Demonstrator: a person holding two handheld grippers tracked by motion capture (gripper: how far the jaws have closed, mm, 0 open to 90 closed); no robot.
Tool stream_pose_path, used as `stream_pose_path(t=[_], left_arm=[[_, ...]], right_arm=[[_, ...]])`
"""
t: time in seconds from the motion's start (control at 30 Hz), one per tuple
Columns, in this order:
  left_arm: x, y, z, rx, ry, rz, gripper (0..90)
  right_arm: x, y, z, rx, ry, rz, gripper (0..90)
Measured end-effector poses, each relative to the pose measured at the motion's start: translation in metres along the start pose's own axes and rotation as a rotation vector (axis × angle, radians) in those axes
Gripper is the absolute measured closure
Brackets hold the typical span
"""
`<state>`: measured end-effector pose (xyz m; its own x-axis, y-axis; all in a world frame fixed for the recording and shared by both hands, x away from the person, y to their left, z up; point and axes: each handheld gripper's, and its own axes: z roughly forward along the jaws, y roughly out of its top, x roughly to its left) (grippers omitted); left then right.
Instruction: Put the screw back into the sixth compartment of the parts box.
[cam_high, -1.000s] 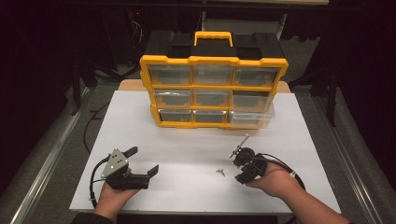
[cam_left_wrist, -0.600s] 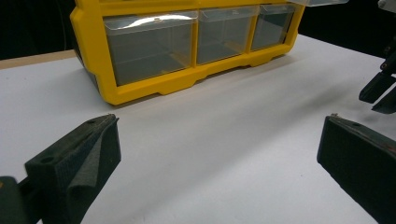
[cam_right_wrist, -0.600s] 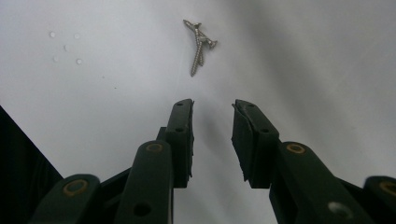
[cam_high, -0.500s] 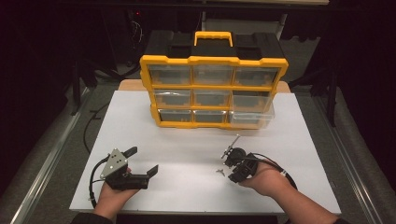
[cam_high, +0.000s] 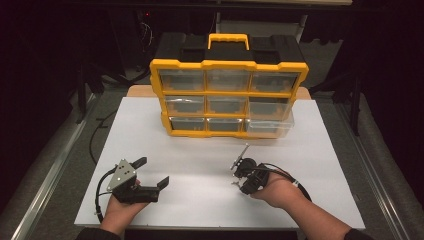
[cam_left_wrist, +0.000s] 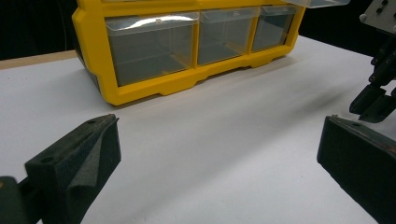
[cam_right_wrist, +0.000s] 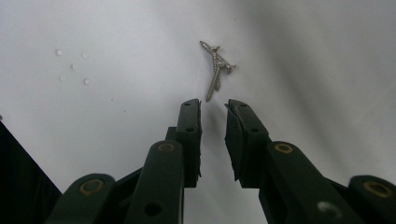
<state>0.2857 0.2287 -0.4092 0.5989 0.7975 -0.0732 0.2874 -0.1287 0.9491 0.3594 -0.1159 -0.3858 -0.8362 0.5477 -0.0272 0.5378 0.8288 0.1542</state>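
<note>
Two small metal screws (cam_right_wrist: 217, 67) lie crossed on the white board, just beyond the tips of my right gripper (cam_right_wrist: 212, 108). Its jaws have just been closing and now stand a narrow gap apart with nothing between them. In the high view the right gripper (cam_high: 239, 175) points left at the board's front middle, with the screws (cam_high: 234, 184) beside its tips. My left gripper (cam_high: 151, 172) rests at the front left, jaws wide open and empty; in its own view the left gripper (cam_left_wrist: 219, 126) faces the organizer.
A yellow-framed organizer (cam_high: 227, 95) with clear drawers stands at the back of the white board (cam_high: 325, 165); its bottom right drawer (cam_high: 270, 126) is pulled out a little. The organizer (cam_left_wrist: 187, 42) sits ahead of the left gripper. Dark floor surrounds the table.
My right hand has slid left toward the screws and its jaws have narrowed. The left hand and its gripper have stayed put.
</note>
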Motion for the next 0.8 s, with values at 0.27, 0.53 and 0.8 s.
stream_pose_path(t=[0.27,0.53,0.8], left_arm=[[-0.0004,0.0008,-0.0013,-0.019,0.019,0.005,0.1],[-0.0002,0.001,-0.0022,-0.021,0.015,0.005,0.1],[-0.0004,0.0011,-0.0022,-0.019,0.013,0.007,0.1]], right_arm=[[0.0009,0.0032,0.0009,-0.002,-0.001,0.005,78.4],[0.0018,0.0082,0.0035,0.001,0.001,0.004,78.9],[0.0008,0.01,0.0053,0.005,-0.001,0.006,80.0]])
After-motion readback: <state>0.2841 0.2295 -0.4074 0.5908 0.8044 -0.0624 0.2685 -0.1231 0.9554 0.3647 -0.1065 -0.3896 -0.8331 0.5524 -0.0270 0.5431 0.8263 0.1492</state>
